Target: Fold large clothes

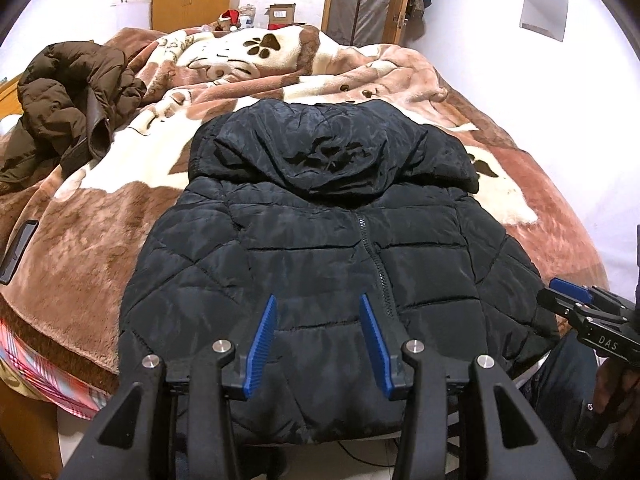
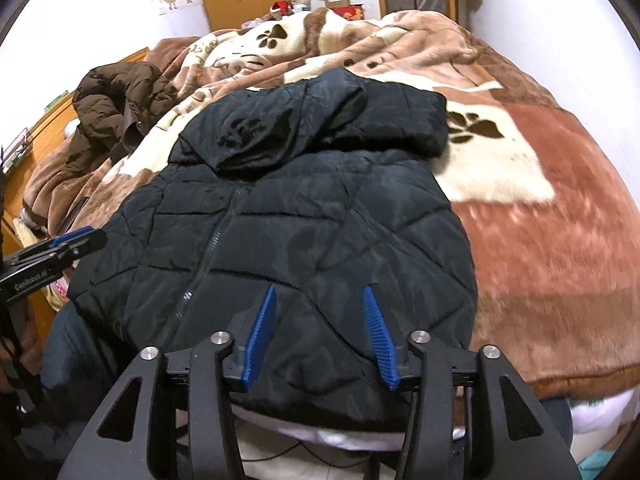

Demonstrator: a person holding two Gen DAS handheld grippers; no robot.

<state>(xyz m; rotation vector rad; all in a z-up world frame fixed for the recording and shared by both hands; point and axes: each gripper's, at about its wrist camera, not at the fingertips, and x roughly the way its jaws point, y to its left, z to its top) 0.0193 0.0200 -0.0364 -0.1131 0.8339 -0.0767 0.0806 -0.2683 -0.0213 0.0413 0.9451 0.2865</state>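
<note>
A black quilted hooded jacket (image 1: pixel 320 232) (image 2: pixel 300 208) lies flat on the bed, zipper side up. Its hood (image 1: pixel 320 148) is at the far end and its hem hangs slightly over the near bed edge. My left gripper (image 1: pixel 318 298) hovers open over the lower left part of the jacket, with nothing between its blue pads. My right gripper (image 2: pixel 320 289) is open over the lower right part, also holding nothing. Each gripper shows at the edge of the other's view: the right gripper (image 1: pixel 568 290) and the left gripper (image 2: pixel 76 238).
A brown-and-cream paw-print blanket (image 1: pixel 100 220) (image 2: pixel 540 240) covers the bed. A crumpled brown jacket (image 1: pixel 68 100) (image 2: pixel 116 100) lies at the far left. A dark flat phone-like thing (image 1: pixel 18 252) rests near the left edge. Boxes and a wardrobe stand beyond the bed.
</note>
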